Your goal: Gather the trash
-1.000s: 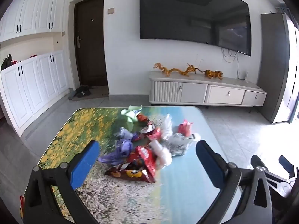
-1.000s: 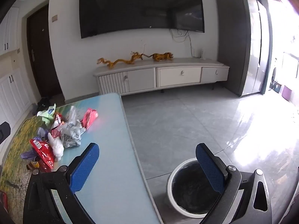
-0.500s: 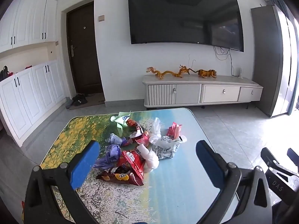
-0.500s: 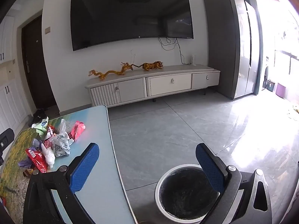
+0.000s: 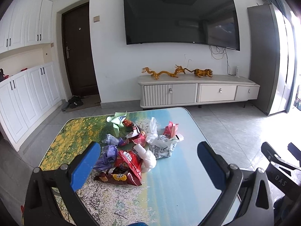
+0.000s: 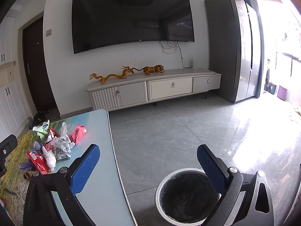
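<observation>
We are holding our left gripper (image 5: pixel 148 162) level over the table's (image 5: pixel 169 197) near edge, jaws spread wide and gripping nothing, and our right gripper (image 6: pixel 148 162) likewise above the trash bin (image 6: pixel 186 197). The wrappers (image 5: pixel 131 150) are lying heaped farther along the table.

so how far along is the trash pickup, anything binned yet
Nothing looks done: the black-lined white bin on the floor looks empty. Nothing is in hand: the left gripper and right gripper are open and empty. The whole pile of crumpled wrappers is left on the printed table.
</observation>
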A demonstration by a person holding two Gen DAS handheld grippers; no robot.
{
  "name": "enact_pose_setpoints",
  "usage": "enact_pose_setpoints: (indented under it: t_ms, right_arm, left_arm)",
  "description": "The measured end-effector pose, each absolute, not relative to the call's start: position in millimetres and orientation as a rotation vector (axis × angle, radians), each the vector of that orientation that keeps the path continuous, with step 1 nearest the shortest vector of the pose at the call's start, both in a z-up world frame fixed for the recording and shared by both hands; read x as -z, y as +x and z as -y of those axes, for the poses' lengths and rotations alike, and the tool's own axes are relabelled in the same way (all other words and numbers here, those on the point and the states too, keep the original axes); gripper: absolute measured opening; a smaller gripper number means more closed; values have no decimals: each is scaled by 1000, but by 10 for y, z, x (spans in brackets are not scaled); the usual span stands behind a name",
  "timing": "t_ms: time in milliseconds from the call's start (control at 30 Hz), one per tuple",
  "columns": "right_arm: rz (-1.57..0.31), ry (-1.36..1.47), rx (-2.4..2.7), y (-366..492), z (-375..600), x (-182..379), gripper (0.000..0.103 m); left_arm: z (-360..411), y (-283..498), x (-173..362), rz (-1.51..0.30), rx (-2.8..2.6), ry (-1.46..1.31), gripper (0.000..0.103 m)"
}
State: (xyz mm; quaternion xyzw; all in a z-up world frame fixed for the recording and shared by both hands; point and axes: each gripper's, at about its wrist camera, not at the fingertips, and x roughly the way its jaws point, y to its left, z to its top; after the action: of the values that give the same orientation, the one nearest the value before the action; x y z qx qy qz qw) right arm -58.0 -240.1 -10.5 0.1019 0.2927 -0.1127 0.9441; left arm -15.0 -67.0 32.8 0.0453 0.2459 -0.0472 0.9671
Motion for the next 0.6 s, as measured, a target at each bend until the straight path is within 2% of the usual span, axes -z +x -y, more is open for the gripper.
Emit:
enact_pose_setpoints:
  t_ms: [600]
  right_arm:
    - [-654,171,250,-607,2328,140,103]
  left_arm:
    - [606,-69,-157,-521,98,108,103]
